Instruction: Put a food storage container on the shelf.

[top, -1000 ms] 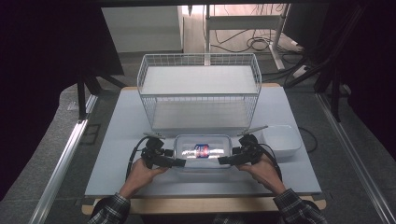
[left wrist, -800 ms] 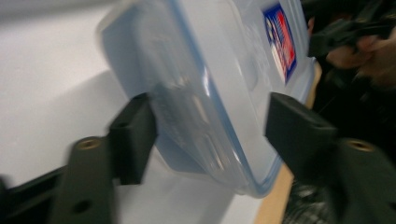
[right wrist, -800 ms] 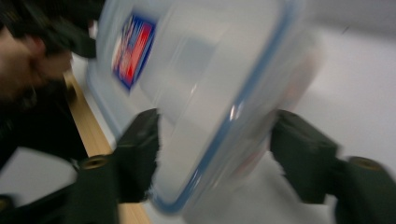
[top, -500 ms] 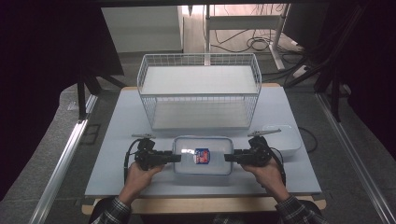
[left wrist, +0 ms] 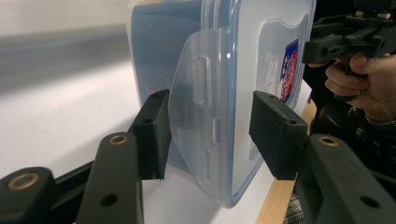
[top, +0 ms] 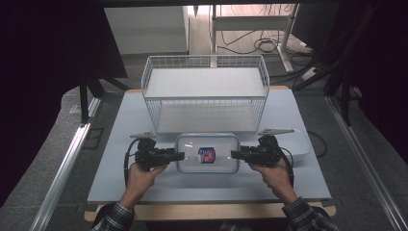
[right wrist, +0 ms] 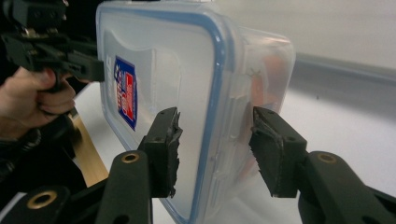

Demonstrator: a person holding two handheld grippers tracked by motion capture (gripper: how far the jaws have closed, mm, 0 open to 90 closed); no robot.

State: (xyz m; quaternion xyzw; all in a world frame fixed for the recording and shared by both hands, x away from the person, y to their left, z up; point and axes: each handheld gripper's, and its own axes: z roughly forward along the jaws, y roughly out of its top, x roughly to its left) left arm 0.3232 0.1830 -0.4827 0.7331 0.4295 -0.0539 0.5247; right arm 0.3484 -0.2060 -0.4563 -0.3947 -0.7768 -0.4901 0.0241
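A clear plastic container (top: pixel 207 154) with a blue-rimmed lid and a red and blue sticker lies on the table near the front. My left gripper (top: pixel 180 155) points at its left end. Its jaws are open and straddle the lid's latch flap (left wrist: pixel 196 107), so the left gripper (left wrist: pixel 212 135) holds nothing. From the other side my right gripper (top: pixel 234 155) faces the container's right end. There the right gripper (right wrist: pixel 212 149) is open, one jaw on either side of the container (right wrist: pixel 177 84) edge. Something orange shows dimly through the wall.
A white wire basket (top: pixel 206 94) stands just behind the container, its front wall close to it. A white dish (top: pixel 300 144) sits to the right, behind my right hand. The table's wooden front edge (top: pixel 207 211) runs below the person's forearms.
Both grippers have swung from slanting inward to pointing straight at the container's ends. The container has shifted slightly on the table.
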